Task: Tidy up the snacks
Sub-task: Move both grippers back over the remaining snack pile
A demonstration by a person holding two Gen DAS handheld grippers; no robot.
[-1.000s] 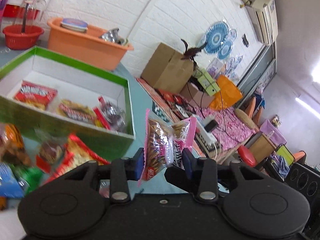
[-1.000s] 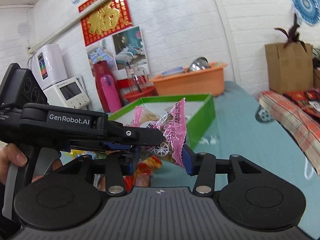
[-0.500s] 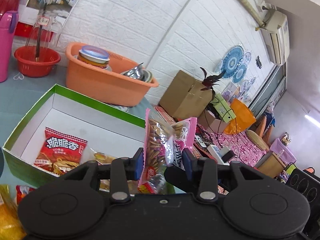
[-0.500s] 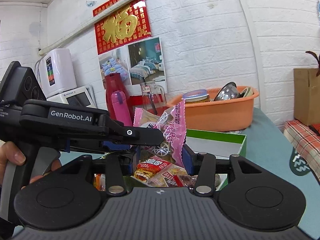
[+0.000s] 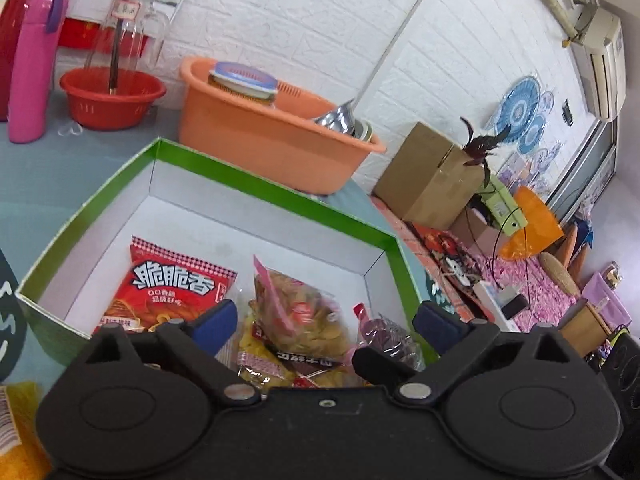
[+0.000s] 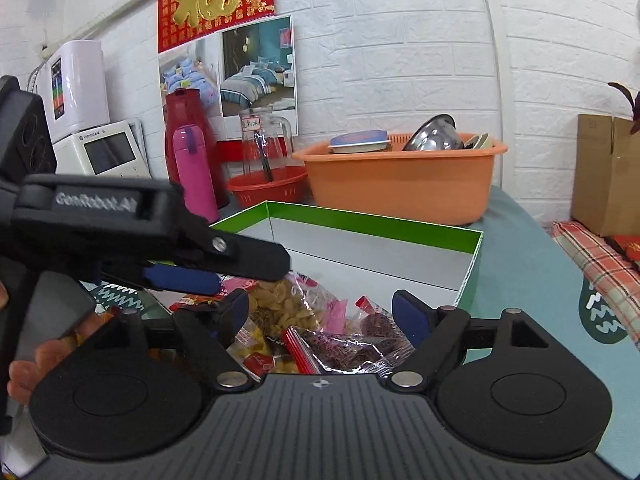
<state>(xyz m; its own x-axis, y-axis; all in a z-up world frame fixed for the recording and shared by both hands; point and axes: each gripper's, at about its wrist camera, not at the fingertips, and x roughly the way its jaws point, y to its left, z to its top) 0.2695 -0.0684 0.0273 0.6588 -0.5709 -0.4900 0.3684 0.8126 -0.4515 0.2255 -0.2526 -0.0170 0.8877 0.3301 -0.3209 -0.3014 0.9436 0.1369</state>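
Observation:
A green box with a white inside point(image 5: 276, 196) holds several snack packets. My left gripper point(image 5: 324, 318) is open above its near end. The pink-edged clear packet of yellow snacks point(image 5: 304, 312) lies loose in the box between the open fingers, beside a red packet point(image 5: 172, 288) and a clear packet of dark snacks point(image 5: 390, 338). My right gripper point(image 6: 320, 312) is open and empty over the same box point(image 6: 380, 226). The pink-edged packet point(image 6: 288, 304) and the dark snack packet point(image 6: 356, 346) lie below it. The left gripper's body point(image 6: 160, 232) crosses the right wrist view.
An orange basin point(image 5: 264, 132) with dishes stands behind the box, with a red basket point(image 5: 112, 98) and a pink bottle point(image 5: 34, 68) to its left. A yellow packet point(image 5: 16, 432) lies outside the box at the near left. A cardboard box point(image 5: 432, 176) stands off the table's right edge.
Both grippers moved over the box and opened. The pink-edged packet they both held now lies in the box.

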